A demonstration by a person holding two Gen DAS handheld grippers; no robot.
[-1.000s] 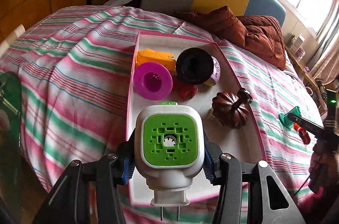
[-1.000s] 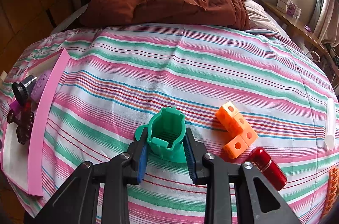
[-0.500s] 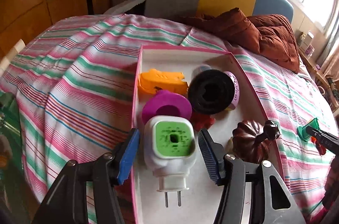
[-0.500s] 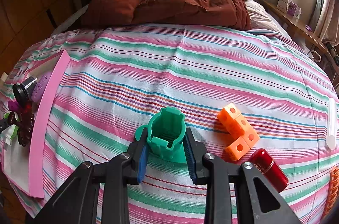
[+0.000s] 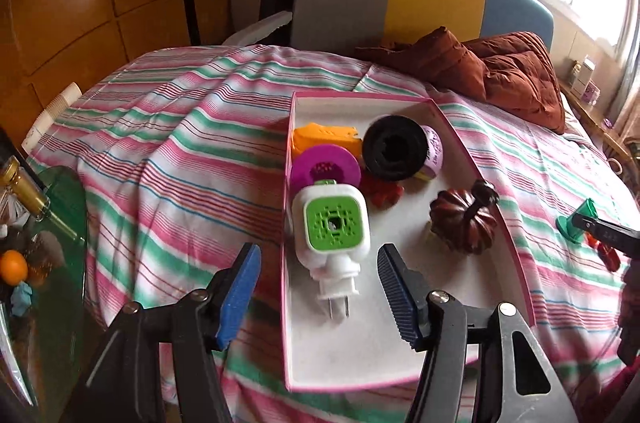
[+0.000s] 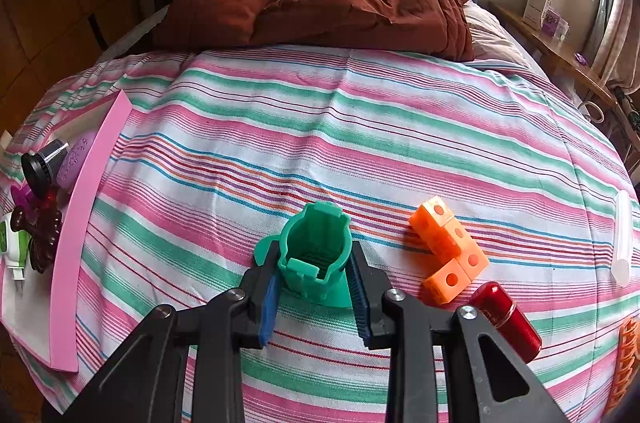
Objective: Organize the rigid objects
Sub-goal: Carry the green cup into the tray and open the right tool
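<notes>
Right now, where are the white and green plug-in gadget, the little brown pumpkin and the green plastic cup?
plug-in gadget (image 5: pixel 331 225): left wrist view, green face.
brown pumpkin (image 5: pixel 462 223): left wrist view, ribbed body.
green cup (image 6: pixel 310 238): right wrist view, inner wall.

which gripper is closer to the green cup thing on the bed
Right. The right gripper has its jaws closed on the green cup on the bedspread. The left gripper is open over the tray, by the white plug-in.

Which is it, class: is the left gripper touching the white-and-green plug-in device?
Apart. The left wrist view shows the left gripper open, gaps either side of the plug-in device.
</notes>
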